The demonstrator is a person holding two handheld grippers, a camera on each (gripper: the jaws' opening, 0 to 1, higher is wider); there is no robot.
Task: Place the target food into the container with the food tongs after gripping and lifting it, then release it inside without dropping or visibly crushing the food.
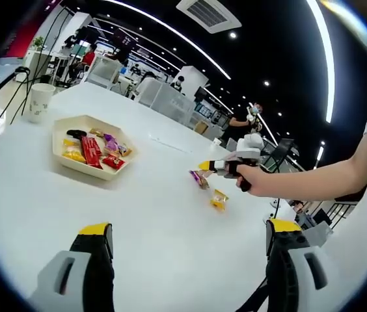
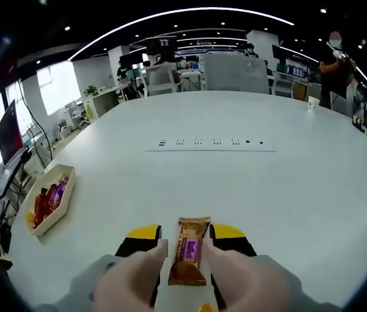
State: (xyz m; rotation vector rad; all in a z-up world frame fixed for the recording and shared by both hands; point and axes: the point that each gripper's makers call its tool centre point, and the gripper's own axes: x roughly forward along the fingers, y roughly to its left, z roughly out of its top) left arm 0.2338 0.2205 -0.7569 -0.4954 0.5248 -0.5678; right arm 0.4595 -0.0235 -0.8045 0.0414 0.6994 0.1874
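Note:
In the right gripper view, my right gripper (image 2: 187,235) is shut on a gold and purple snack packet (image 2: 189,257) that stands upright between its yellow-tipped jaws, just above the white table. The left gripper view has the same right gripper (image 1: 205,169) coming in from the right in a person's hand, the packet (image 1: 198,178) at its tip. A cream hexagonal tray (image 1: 63,159) with several wrapped snacks sits to the left; in the right gripper view this tray (image 2: 63,201) lies far left. My left gripper (image 1: 190,227) is open, jaws wide apart over bare table.
A yellow snack (image 1: 219,199) lies on the table near the right gripper. A paper cup (image 1: 40,101) stands behind the tray. A row of sockets (image 2: 209,143) is set into the table (image 2: 287,195). Chairs, desks and people are at the far edge.

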